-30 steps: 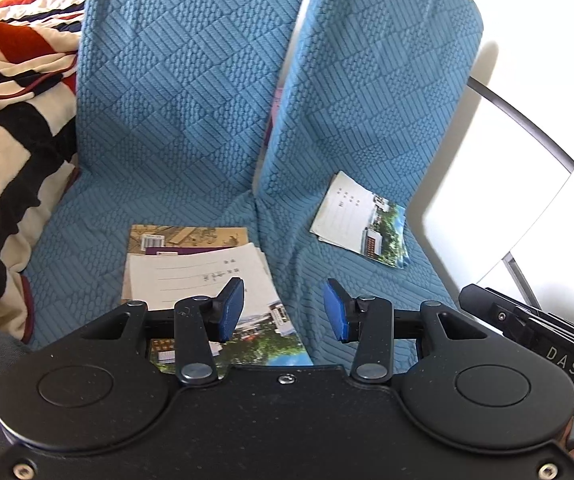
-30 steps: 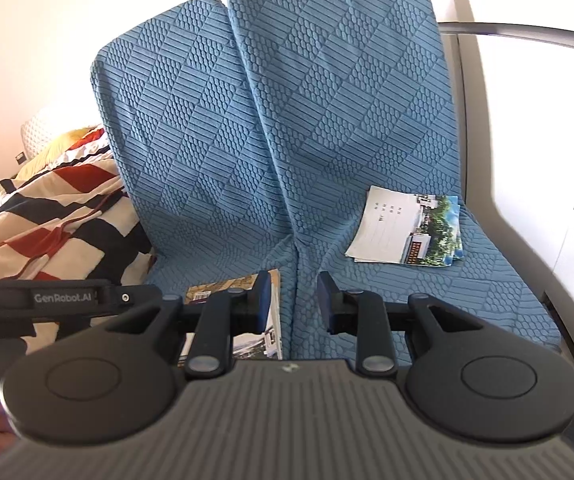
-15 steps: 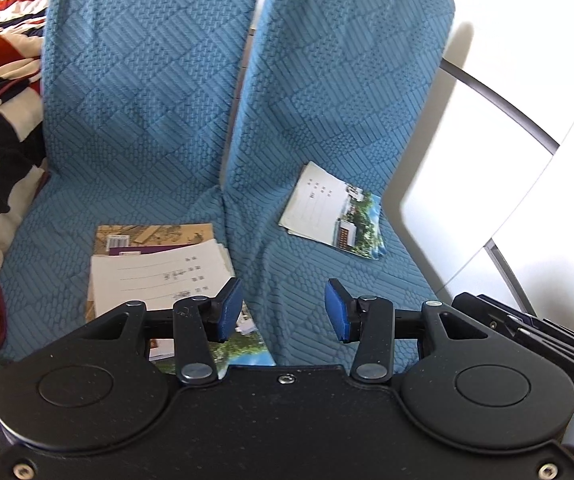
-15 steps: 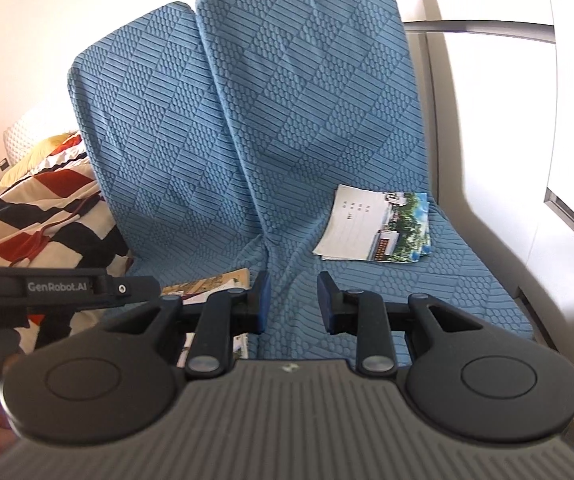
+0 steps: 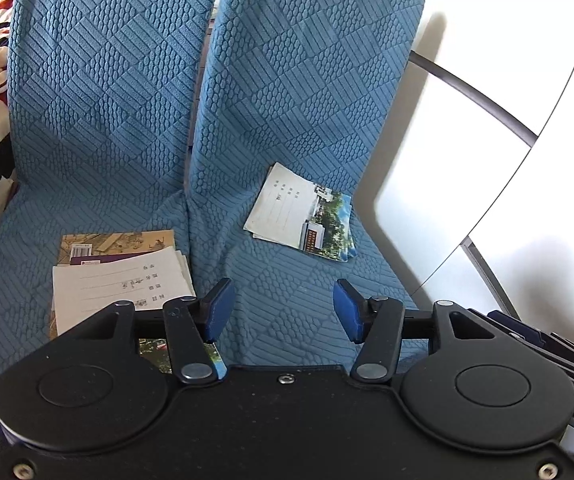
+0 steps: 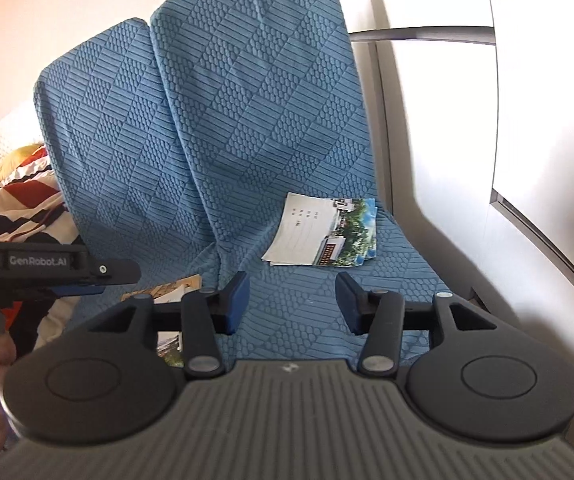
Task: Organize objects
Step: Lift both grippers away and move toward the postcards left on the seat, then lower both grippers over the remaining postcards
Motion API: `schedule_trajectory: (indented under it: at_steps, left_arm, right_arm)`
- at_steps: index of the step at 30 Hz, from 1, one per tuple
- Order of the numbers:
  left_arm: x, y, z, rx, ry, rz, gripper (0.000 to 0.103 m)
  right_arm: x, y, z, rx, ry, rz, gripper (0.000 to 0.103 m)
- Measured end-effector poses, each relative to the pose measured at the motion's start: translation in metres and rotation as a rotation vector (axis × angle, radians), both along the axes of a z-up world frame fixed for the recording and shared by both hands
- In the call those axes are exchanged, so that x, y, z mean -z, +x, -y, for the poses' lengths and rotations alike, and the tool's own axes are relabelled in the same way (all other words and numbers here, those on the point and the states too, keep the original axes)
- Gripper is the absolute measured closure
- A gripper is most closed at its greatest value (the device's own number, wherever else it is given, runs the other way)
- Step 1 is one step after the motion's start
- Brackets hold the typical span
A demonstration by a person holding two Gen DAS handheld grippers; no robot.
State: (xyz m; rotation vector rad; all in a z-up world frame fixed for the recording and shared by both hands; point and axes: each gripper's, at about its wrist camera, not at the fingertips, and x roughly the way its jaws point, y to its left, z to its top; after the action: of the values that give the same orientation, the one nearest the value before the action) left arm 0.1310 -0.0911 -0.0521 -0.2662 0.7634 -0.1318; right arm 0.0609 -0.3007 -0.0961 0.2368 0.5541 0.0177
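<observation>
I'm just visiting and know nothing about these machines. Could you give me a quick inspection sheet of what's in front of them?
Surface: blue quilted seat cover over two side-by-side cushions.
Job's things: small stack of photo-printed booklets on the right cushion; larger pile of white-covered booklets and books on the left cushion.
Clutter: nothing seen.
Grippers: left gripper and right gripper both opening, nothing between the blue pads.
Cables: nothing seen.
Surroundings: red, black and cream striped blanket to the left; white wall panel to the right.
</observation>
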Motion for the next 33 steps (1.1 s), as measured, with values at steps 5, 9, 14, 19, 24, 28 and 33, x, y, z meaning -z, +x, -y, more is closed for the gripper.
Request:
schedule_trajectory:
  at_steps: [5,9,14,19,24,28,33]
  left_arm:
    - [-0.001,0.005,0.006,-0.006,0.004,-0.017,0.034]
    - [-0.001,0.011,0.007,-0.005,0.000,-0.007,0.016]
    - [0.008,0.027,0.011,-0.010,0.005,0.012,0.003]
    - [0.025,0.052,0.016,-0.010,0.021,0.001,0.002]
    - [0.047,0.078,0.023,0.000,0.036,0.010,0.002]
    - [0.069,0.104,0.023,-0.025,0.020,-0.022,0.002]
    - [0.090,0.135,0.026,-0.051,0.029,-0.059,0.002]
  right_arm:
    - [-0.001,0.002,0.007,0.011,-0.004,-0.004,0.014]
    - [-0.002,0.011,0.010,-0.005,-0.009,-0.015,0.015]
    - [0.008,0.025,0.014,-0.007,-0.016,-0.020,0.015]
    - [0.033,0.049,0.022,0.011,-0.010,-0.019,0.015]
    - [0.065,0.074,0.035,0.066,0.009,0.012,0.015]
    - [0.090,0.094,0.049,0.093,0.018,0.032,0.015]
    - [0.116,0.117,0.067,0.121,0.024,0.037,0.015]
